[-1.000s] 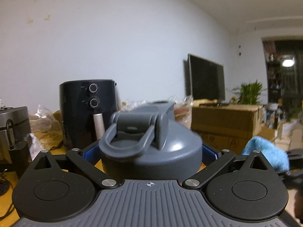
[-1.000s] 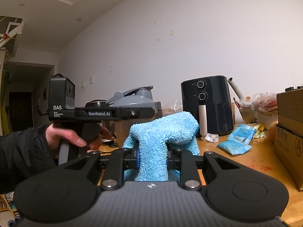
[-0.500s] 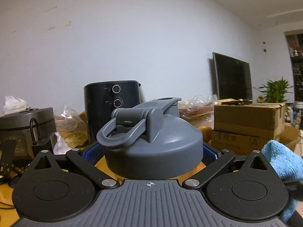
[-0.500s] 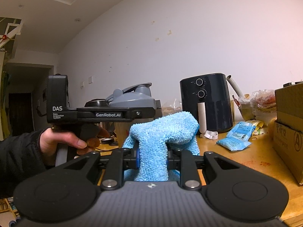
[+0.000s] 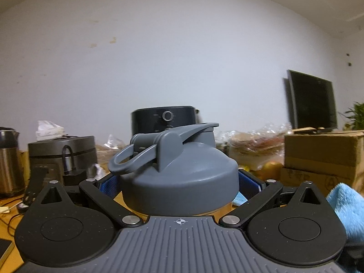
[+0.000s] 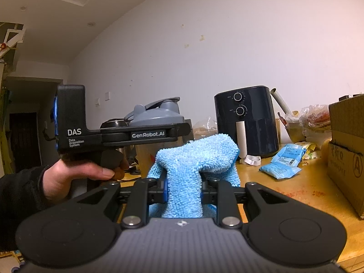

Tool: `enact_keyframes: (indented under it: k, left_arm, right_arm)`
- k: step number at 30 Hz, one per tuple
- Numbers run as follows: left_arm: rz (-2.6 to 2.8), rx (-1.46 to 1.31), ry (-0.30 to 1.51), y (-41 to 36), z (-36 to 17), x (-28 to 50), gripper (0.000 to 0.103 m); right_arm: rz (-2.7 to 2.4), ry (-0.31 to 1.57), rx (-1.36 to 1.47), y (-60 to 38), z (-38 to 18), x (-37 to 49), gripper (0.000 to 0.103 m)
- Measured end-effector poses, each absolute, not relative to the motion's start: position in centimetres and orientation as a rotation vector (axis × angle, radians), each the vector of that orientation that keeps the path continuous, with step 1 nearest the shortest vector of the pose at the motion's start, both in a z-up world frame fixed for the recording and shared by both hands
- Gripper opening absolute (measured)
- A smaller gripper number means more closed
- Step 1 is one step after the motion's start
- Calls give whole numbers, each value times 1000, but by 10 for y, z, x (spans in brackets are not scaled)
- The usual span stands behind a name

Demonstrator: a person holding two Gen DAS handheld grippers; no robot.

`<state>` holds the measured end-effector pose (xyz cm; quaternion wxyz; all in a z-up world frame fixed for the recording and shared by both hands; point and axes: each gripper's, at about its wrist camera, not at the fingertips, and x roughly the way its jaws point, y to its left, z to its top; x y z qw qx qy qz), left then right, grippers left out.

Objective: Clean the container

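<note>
A: Left wrist view?
B: The left gripper [image 5: 179,182] clamps the grey-lidded shaker container [image 5: 179,177] dead centre; a fluffy blue microfibre cloth [image 5: 345,204] peeks in at four o'clock.
A: Right wrist view?
B: The right gripper [image 6: 183,191] pinches that cloth [image 6: 193,159] narrowly; the container [image 6: 157,118] sits at ten o'clock over the wooden counter [image 6: 295,188], beside a black air fryer [image 6: 248,120]

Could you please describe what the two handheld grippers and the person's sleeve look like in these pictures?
The left gripper and the right gripper look alike: a ribbed grey body, black linkage arms with silver pivot pins, round black discs, blue finger pads. Seen from the side, the left one has a boxy black housing with white lettering "DAS" and "GenRobot.AI" above a pistol-style handle. The sleeve is black.
</note>
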<state>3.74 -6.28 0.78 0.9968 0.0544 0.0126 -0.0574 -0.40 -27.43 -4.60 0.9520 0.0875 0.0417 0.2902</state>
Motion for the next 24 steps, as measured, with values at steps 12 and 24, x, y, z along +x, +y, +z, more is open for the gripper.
enact_keyframes:
  k: [12, 24]
  left_arm:
    - [-15, 107, -8, -76, 13, 33, 103]
    - [14, 73, 17, -74, 19, 35, 103]
  right_arm:
    - [589, 75, 188, -281, -41, -7, 22]
    - [579, 71, 186, -278, -33, -4, 22]
